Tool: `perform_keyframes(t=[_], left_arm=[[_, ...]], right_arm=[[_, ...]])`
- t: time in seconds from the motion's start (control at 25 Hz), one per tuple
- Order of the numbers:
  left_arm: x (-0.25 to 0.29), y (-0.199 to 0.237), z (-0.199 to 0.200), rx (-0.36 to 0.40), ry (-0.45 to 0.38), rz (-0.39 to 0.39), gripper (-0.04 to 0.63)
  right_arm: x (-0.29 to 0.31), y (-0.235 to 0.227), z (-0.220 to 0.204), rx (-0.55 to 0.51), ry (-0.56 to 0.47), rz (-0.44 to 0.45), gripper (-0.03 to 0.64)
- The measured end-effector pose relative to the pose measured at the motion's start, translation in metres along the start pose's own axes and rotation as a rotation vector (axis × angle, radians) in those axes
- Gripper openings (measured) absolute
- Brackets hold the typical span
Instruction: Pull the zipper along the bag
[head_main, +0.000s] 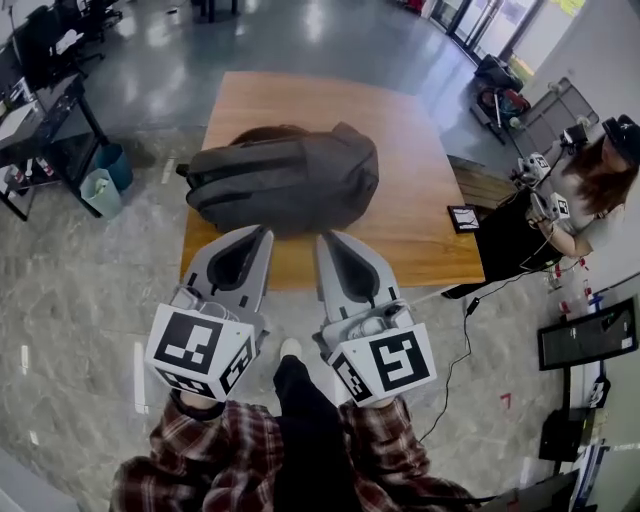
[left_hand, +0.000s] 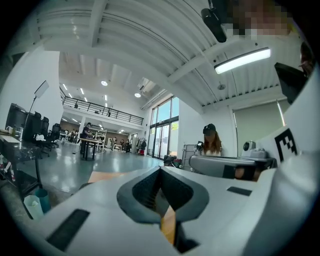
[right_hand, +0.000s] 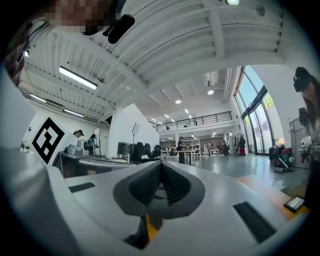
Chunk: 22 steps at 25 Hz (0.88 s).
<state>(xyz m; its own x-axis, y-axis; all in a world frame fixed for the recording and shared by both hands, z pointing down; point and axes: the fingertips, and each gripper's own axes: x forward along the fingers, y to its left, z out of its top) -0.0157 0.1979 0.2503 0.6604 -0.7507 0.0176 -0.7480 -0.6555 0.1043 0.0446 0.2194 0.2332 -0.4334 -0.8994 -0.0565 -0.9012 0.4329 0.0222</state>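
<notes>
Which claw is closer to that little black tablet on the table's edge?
Right. The right claw points at the backpack, with the tablet off to its right; the left claw is farther away, beyond the right one.

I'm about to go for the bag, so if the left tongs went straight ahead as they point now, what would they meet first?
Most likely the grey bag on the wooden table, at its near side; how high the left tongs ride is unclear.

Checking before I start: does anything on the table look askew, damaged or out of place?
Nothing stands out. The dark grey fabric backpack lies undamaged on the wooden table; left gripper and right gripper hover short of it, jaws shut.
</notes>
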Motion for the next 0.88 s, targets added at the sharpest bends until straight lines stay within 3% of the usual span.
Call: perform_keyframes(t=[0.32,0.52,0.88], left_arm=[[0.104,0.038,0.004,-0.032,0.014,0.036,0.008],[0.134,0.072,-0.007,-0.052,0.051,0.059,0.008],[0.185,0.116,-0.010,-0.044,0.102,0.019,0.008]], right_arm=[[0.081,-0.088,-0.001,-0.006,0.025,0.038,0.008],[0.124,-0.106,-0.018,0.015,0.057,0.056,0.008],[0.195,-0.133,-0.027,0.028,0.072,0.037,0.008]])
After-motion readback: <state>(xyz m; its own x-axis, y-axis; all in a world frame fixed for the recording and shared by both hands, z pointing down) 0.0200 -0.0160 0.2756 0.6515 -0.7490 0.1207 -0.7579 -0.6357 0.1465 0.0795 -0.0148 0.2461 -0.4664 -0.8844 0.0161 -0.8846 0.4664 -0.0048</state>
